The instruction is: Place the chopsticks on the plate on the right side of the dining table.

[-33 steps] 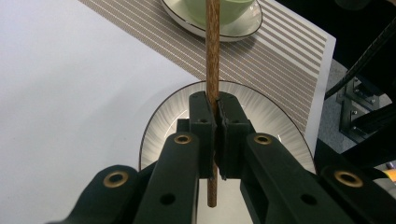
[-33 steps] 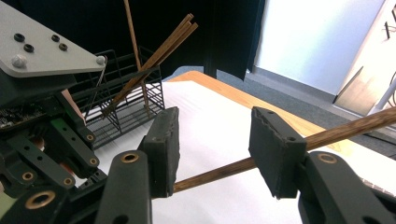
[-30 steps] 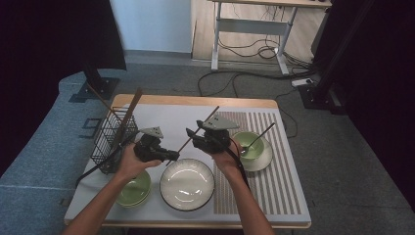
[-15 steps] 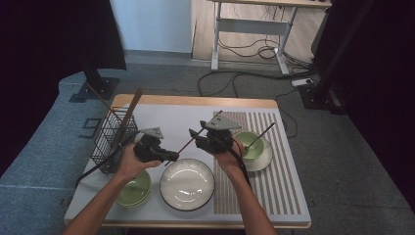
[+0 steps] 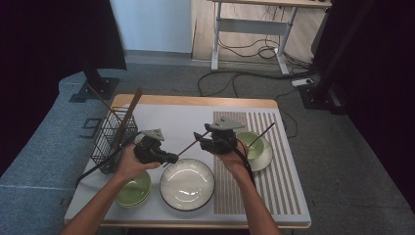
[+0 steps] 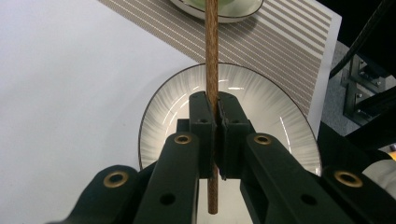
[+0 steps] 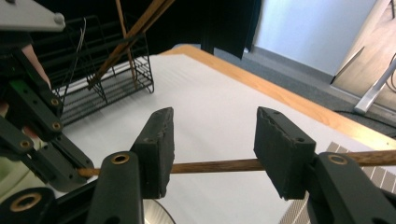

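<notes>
**Chopstick pinched over the plate**

White tabletop (image 5: 176, 122) carries a wire basket (image 5: 110, 137) at nine o'clock. Left gripper (image 6: 214, 116) clamps a wooden chopstick (image 6: 211, 56) above the white plate (image 5: 187, 185); right gripper (image 7: 212, 140) has just been opening, jaws spread, chopstick between them.

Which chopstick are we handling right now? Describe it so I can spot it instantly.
Start at the big white plate at the table's near edge. Just above its rim, one brown chopstick slants in mid-air, from the left tool up toward the green bowl. Unlike the sticks standing in the wire basket, it is clamped in that tool.
</notes>
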`<move>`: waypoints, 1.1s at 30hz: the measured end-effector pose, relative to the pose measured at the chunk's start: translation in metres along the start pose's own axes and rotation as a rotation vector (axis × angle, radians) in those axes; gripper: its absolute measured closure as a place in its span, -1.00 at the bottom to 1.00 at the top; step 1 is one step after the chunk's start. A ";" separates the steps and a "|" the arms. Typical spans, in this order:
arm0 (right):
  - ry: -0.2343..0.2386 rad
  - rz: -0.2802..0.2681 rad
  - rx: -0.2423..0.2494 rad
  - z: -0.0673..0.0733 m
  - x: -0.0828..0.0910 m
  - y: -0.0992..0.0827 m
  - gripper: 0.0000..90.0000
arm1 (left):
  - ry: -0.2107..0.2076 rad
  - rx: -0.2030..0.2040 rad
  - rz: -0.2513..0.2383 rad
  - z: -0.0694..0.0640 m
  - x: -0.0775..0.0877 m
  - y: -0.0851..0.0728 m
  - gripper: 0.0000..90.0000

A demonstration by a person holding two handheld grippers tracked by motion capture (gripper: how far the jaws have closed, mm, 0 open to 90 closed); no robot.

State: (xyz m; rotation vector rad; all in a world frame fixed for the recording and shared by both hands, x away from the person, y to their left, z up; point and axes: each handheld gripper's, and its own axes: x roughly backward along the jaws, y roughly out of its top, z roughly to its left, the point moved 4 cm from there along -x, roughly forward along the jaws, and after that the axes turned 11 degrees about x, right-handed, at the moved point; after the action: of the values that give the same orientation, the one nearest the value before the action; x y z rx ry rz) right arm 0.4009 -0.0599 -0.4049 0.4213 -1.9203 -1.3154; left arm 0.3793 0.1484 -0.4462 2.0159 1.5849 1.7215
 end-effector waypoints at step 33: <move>0.099 0.189 0.204 -0.005 0.008 -0.037 -0.01 | -0.042 -0.012 0.072 -0.002 -0.001 -0.003 0.92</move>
State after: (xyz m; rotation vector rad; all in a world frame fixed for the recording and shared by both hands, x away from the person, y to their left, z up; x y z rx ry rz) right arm 0.3940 -0.0836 -0.4344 0.3870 -1.9656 -0.9644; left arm 0.3766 0.1480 -0.4481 2.1136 1.5035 1.6966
